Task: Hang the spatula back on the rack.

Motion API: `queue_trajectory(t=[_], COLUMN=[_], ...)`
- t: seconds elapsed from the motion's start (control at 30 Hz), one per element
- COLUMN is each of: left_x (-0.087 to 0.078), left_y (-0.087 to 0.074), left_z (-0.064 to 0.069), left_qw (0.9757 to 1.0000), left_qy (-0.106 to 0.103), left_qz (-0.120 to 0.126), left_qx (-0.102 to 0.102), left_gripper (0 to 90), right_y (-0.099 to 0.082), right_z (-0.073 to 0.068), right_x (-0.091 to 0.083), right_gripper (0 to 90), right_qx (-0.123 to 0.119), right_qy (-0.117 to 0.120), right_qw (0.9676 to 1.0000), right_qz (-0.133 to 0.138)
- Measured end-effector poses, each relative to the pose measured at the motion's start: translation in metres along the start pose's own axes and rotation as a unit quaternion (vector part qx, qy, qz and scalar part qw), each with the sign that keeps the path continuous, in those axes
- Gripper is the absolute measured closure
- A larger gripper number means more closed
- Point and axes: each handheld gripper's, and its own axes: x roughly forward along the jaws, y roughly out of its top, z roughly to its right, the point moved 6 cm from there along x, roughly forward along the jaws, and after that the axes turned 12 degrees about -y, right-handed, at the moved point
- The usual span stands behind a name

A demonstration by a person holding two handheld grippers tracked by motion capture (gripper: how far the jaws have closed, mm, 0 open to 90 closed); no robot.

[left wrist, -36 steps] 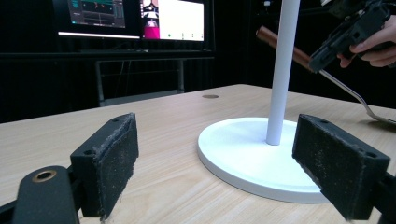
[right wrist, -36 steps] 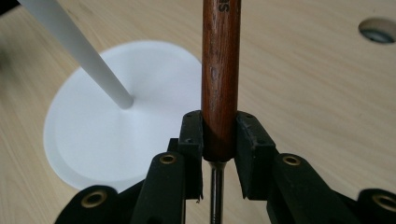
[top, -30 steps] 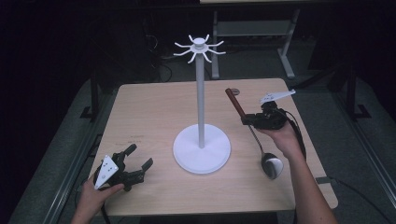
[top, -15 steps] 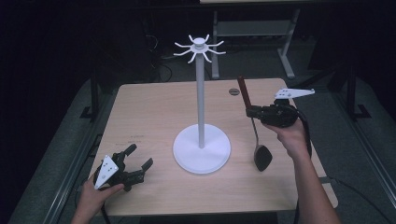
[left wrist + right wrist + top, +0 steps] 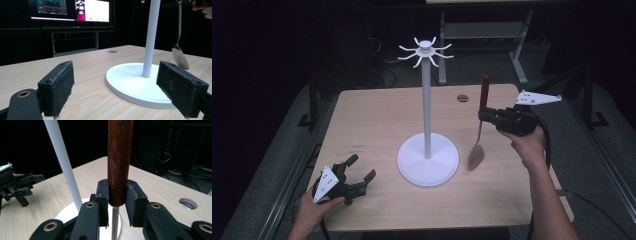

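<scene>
Since a second ago the right gripper (image 5: 486, 116) has lifted the spoon (image 5: 479, 135) off the table (image 5: 372, 120) and turned it upright, so its bowl now hangs clear above the wood instead of lying flat near the right edge. The jaws are clamped on the lower end of the spoon's brown wooden handle, which stands straight up between the pads (image 5: 103, 192); the thin metal stem runs down below them to the bowl. The spoon hangs just right of the white stand (image 5: 427, 160), near its round base but apart from it. The stand's pole rises from the middle of the table to a ring of hooks at the top. The left gripper (image 5: 362, 172) has kept its place at the near left corner, resting low over the table with its jaws spread wide and nothing between them.
</scene>
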Motion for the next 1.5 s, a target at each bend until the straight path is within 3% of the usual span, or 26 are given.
queue_trajectory(t=[0.3, 0.7, 1.07, 1.5], left_x=[0.000, 0.000, 0.000, 0.000], left_y=[0.000, 0.000, 0.000, 0.000], left_z=[0.000, 0.000, 0.000, 0.000], left_qw=[1.0000, 1.0000, 1.0000, 1.0000], left_qy=[0.001, 0.001, 0.001, 0.001], left_qz=[0.000, 0.000, 0.001, 0.001], left_qx=[0.000, 0.001, 0.001, 0.000], left_gripper=[13.7, 13.7, 13.7, 13.8], right_y=[0.020, 0.050, 0.072, 0.083], right_z=[-0.012, -0.042, -0.061, -0.073], right_x=[-0.011, -0.023, -0.014, -0.002], right_gripper=[73.3, 73.2, 73.2, 73.2], right_qx=[-0.010, -0.035, -0.050, -0.061], right_qy=[0.013, 0.043, 0.069, 0.082], right_qw=[0.9994, 0.9964, 0.9929, 0.9914], right_qz=[0.031, 0.063, 0.083, 0.081])
